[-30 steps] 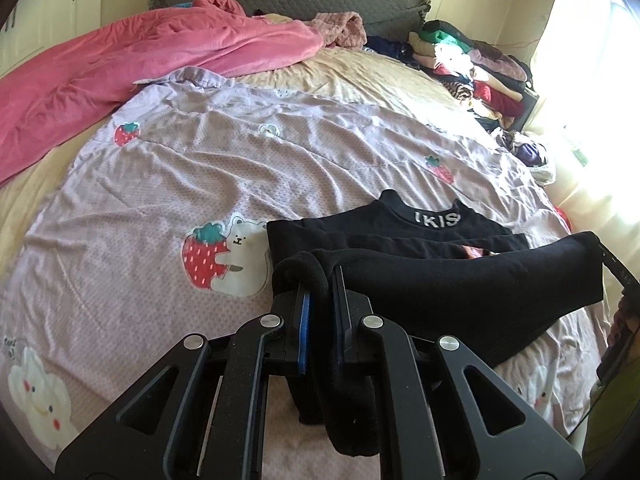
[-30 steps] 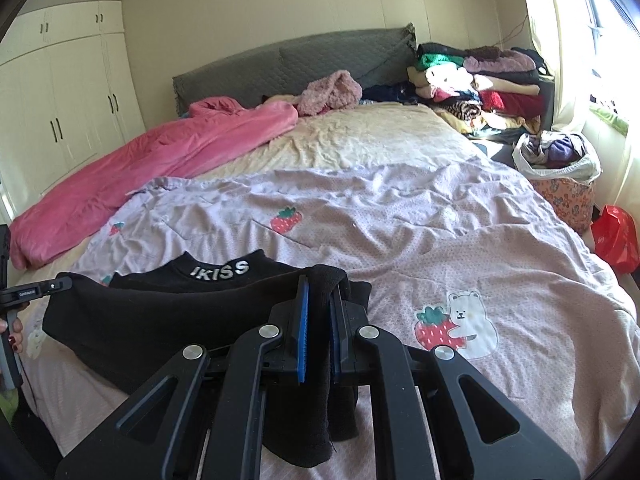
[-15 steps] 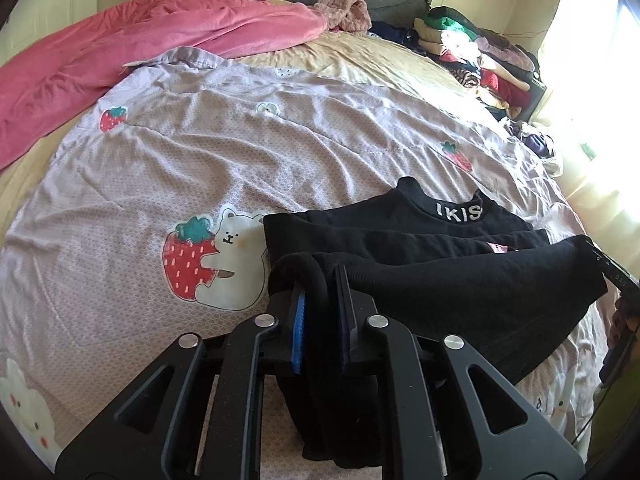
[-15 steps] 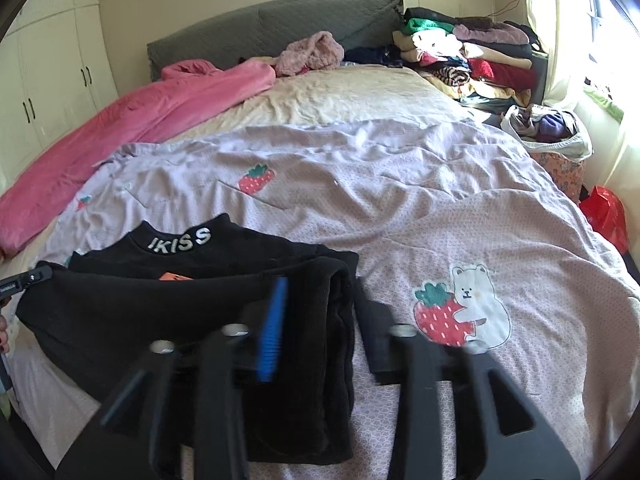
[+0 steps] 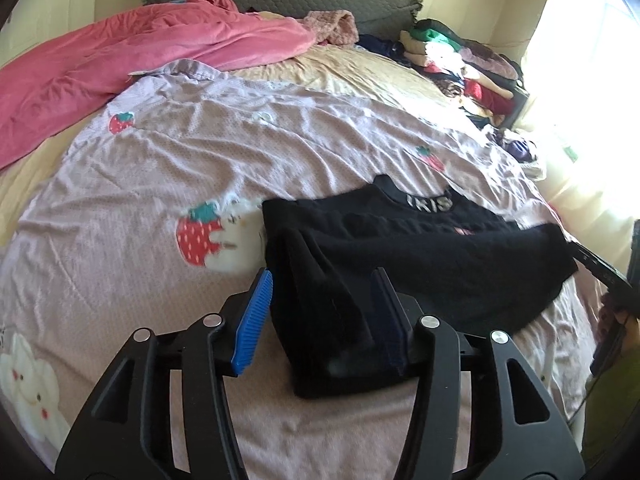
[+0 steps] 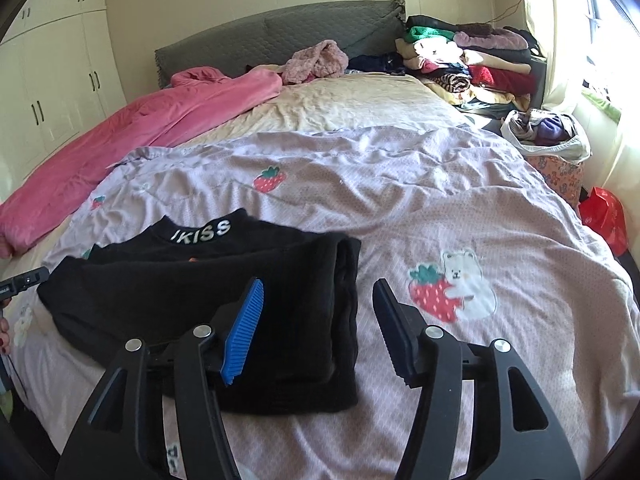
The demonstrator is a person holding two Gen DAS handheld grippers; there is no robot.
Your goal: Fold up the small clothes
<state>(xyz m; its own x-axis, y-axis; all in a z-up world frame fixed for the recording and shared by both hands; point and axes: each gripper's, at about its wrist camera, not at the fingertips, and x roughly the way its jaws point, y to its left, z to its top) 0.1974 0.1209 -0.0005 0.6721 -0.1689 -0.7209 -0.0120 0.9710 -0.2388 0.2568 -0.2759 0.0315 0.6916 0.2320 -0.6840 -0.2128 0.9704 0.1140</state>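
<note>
Both tools point(image 5: 324, 284) point(image 6: 318, 294) are opening — black top point(image 6: 208, 300) lies loose between their pads.

Strong daylight is pouring in from the window point(image 6: 600, 20) on the right side of both views, blowing out the curtain point(image 5: 580, 92) to near white in the left wrist view and washing detail from the stacked clothes point(image 5: 464, 72) beside it. The lilac quilt point(image 6: 400, 184) is catching that light across its wrinkles, each crease throwing a soft shadow leftward. The black top point(image 5: 420, 248) is reading as an almost flat dark mass with little texture. The left wrist view is smearing slightly: the strawberry bear print point(image 5: 216, 236) is looking streaked, while the right wrist view is staying crisper. Fisheye curvature is bending the wardrobe point(image 6: 52, 80) and darkening every corner.
</note>
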